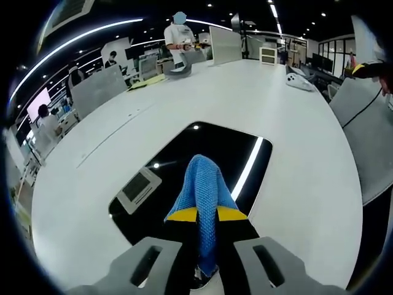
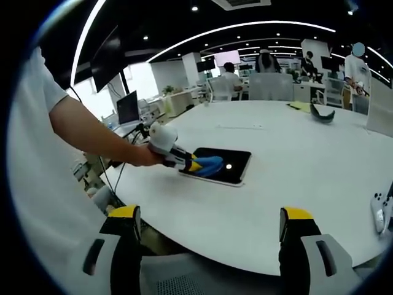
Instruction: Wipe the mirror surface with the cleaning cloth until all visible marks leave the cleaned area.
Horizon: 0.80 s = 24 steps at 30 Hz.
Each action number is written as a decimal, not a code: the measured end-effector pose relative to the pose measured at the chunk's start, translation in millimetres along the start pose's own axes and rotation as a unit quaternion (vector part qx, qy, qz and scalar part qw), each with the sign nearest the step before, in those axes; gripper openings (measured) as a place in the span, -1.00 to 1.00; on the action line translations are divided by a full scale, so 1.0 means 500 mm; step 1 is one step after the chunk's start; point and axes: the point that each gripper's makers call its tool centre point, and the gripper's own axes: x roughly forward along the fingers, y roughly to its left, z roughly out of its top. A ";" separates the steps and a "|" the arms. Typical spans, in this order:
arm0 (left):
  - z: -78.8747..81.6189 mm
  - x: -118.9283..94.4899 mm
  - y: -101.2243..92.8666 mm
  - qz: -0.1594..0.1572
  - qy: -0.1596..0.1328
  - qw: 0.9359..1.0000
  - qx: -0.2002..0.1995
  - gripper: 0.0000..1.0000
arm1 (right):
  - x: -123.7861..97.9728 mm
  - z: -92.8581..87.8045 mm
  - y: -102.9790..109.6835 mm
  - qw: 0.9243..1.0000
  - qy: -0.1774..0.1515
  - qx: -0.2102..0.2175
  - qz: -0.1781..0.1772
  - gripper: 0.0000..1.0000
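The left claw (image 1: 207,246) is gripping a blue cleaning cloth (image 1: 202,193), its yellow-tipped jaws closed on the bunched near end while the free end is draping forward onto the mirror (image 1: 233,150). The mirror is lying flat on the white table (image 1: 245,98), a dark rectangular panel reflecting ceiling lights. In the right gripper view, the left claw (image 2: 195,165) is resting the cloth (image 2: 207,165) on the near-left part of the mirror (image 2: 236,163), with a person's arm (image 2: 92,138) reaching in behind it. The right claw (image 2: 209,230) is hanging wide open and holding nothing, well apart from the mirror. The cloth is looking soft, light and limp, so holding it by a gathered fold is suiting it best. The mirror is probably rigid, smooth and fragile, and may slide under sideways pressure. Any marks on the glass are too small to judge.
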 end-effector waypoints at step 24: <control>0.026 0.024 -0.027 -0.002 -0.006 1.000 0.000 -0.87 | 0.003 0.016 -0.012 1.000 -0.003 -0.011 0.011 0.88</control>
